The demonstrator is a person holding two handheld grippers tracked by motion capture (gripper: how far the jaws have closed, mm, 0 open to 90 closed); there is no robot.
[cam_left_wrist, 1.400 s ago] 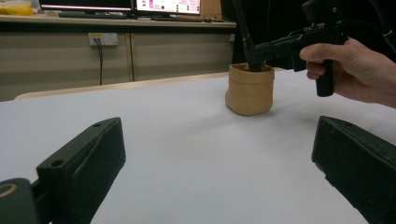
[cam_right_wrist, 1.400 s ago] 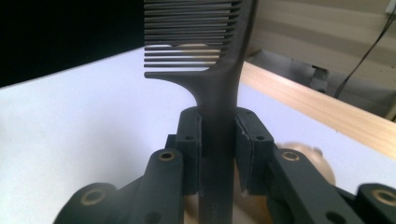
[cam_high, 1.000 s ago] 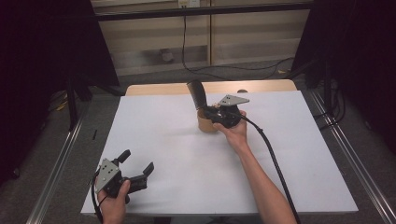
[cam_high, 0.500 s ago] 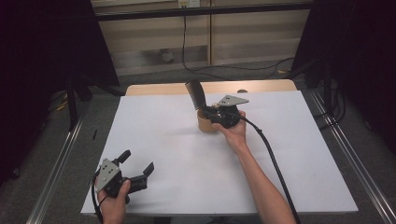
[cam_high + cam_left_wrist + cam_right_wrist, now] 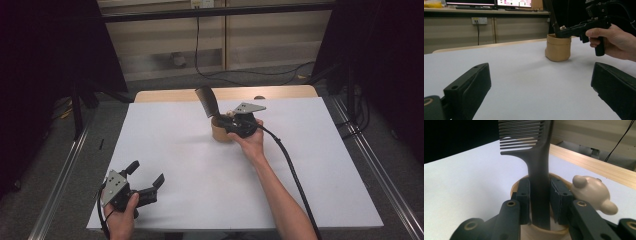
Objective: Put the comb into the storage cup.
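Near the desk's (image 5: 320,200) front left corner, the left gripper (image 5: 148,183) rests low in the person's left hand (image 5: 121,222). Its fingers (image 5: 467,86) are spread wide with only bare white surface between them.

Farther in, toward the middle of the back edge, a tan cup (image 5: 218,133) stands upright on the desk. A dark comb (image 5: 206,101) stands in it, handle down and teeth up, leaning toward the left in the high view. Beside the comb, a cream bear-shaped head (image 5: 592,192) sticks up from the cup's rim.

The right gripper (image 5: 539,201), held level in the right hand (image 5: 251,142), reaches over the cup from its right side. Its fingers (image 5: 524,200) flank the comb's handle just above the rim, sitting close against it on both sides; a thin gap seems to show at each pad, so whether they press or have let go cannot be told.

A strip of bare wood (image 5: 280,92) runs along the desk's back edge.
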